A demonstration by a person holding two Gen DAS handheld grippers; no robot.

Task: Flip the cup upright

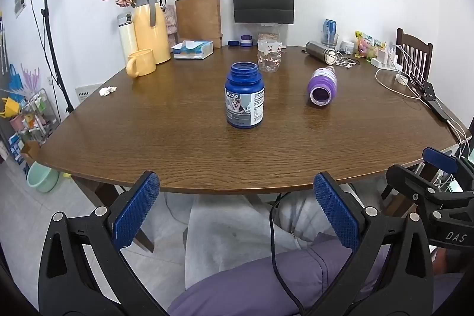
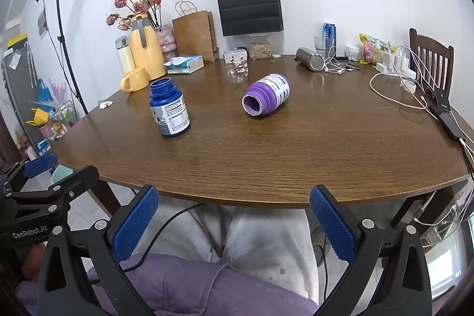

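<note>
A purple container [image 1: 322, 85] [image 2: 266, 94] lies on its side right of the table's middle, its open mouth towards me. A blue bottle [image 1: 244, 96] [image 2: 169, 110] stands upright without a lid, left of it. Behind them stands a clear patterned cup [image 1: 269, 56] [image 2: 236, 65]. My left gripper [image 1: 236, 182] is open, off the near table edge and well short of the blue bottle. My right gripper [image 2: 234, 194] is open too, just short of the same edge, in front of the purple container. Neither holds anything.
The round wooden table [image 1: 192, 150] carries a yellow mug [image 1: 140, 62], a yellow jug [image 1: 149, 27], a tissue box [image 1: 193, 49], paper bags, a steel tumbler [image 1: 321, 51] on its side, and chargers with cables [image 1: 397, 79] at right. A person's lap lies below the grippers.
</note>
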